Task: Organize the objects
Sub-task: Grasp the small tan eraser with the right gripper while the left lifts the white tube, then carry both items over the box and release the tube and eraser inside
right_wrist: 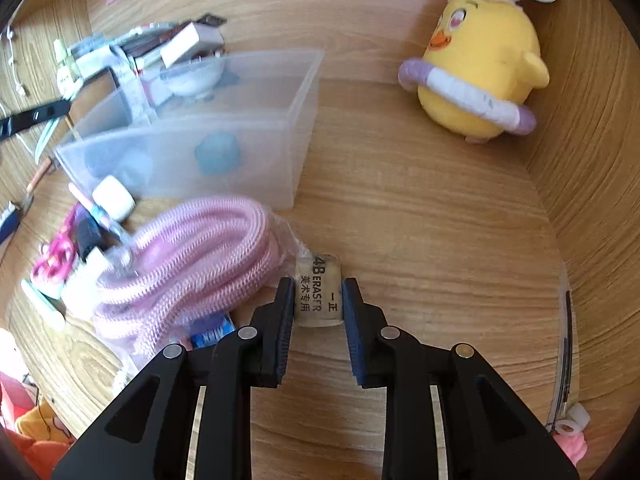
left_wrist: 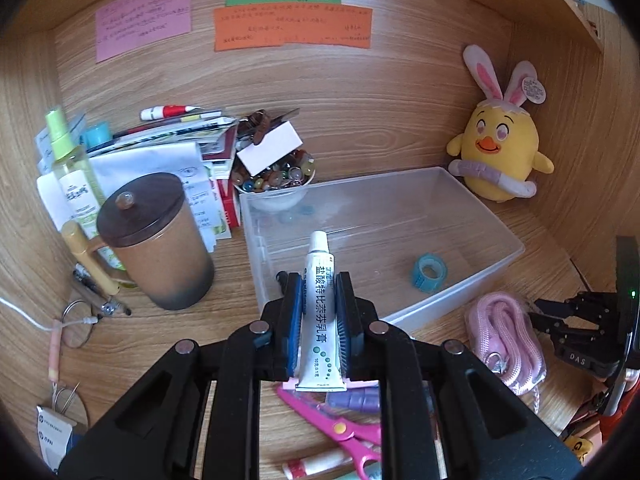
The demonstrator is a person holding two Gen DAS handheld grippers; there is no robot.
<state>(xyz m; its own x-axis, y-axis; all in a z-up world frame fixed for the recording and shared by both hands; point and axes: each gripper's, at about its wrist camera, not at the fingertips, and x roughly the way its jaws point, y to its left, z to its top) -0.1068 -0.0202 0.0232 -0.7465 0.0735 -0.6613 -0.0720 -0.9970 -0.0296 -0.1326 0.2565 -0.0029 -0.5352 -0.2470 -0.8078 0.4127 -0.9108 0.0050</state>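
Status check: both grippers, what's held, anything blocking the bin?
Left gripper shut on ointment tube, at clear bin. Right gripper around eraser on desk. Pink rope touches eraser.

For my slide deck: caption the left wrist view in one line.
Left tongs grip a white ointment tube above the clear plastic bin, which holds a blue tape roll.

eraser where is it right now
In the right wrist view the eraser sits between the right tool's fingers on the desk, beside the bagged pink rope.
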